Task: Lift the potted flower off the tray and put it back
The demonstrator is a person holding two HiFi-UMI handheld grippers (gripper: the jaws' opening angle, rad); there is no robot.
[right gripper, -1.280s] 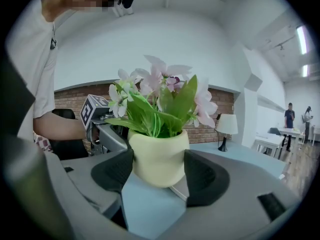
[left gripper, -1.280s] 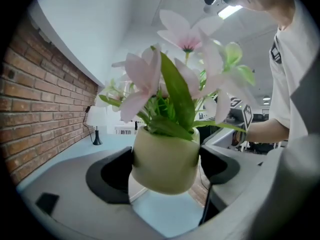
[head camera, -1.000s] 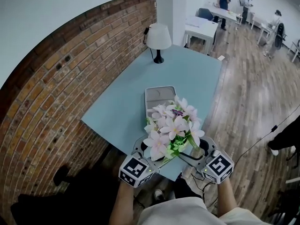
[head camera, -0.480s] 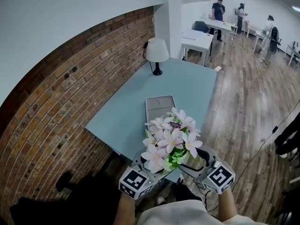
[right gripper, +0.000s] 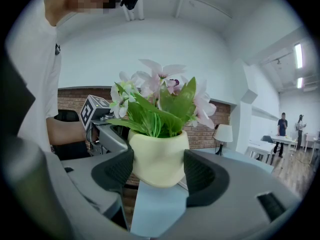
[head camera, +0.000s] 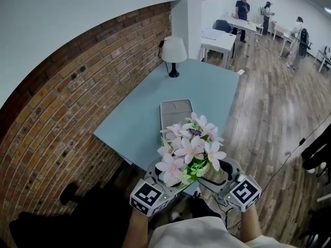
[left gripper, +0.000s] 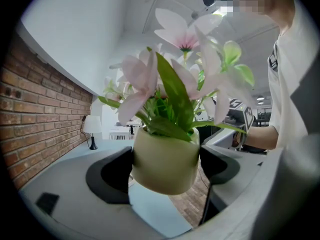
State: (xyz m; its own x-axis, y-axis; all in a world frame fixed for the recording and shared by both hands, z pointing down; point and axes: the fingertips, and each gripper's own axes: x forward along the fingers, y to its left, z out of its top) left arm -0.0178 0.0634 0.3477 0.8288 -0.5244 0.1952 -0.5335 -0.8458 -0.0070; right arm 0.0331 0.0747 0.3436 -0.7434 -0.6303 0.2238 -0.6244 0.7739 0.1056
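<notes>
Left gripper view is showing the left gripper [left gripper: 165,170] clamping the cream pot [left gripper: 162,159] of the potted flower [left gripper: 175,91], one dark jaw pressing on each side, and the pot is leaning slightly there. The right gripper [right gripper: 157,170] is gripping the same pot from the opposite side, its jaws closed on the lower body. In the head view the potted flower is hanging in the air close to the person, over the near edge of the table [head camera: 217,94]. It is not touching the tray [head camera: 175,110], which is lying further in on the blue top.

The step in hand is looking like the carry back to the tray. Doing it well is asking for both grippers travelling forward together at one height, so neither pair of jaws is twisting the pot or letting it slide. The lean is worth levelling before lowering. The blossoms are covering the pot from above, so the base is probably going to be hidden over the tray. Lowering slowly until it is sitting flat inside the rim, and only then opening the jaws, is the safer way. The lamp [head camera: 174,49] is standing well apart at the far end, out of the path.
</notes>
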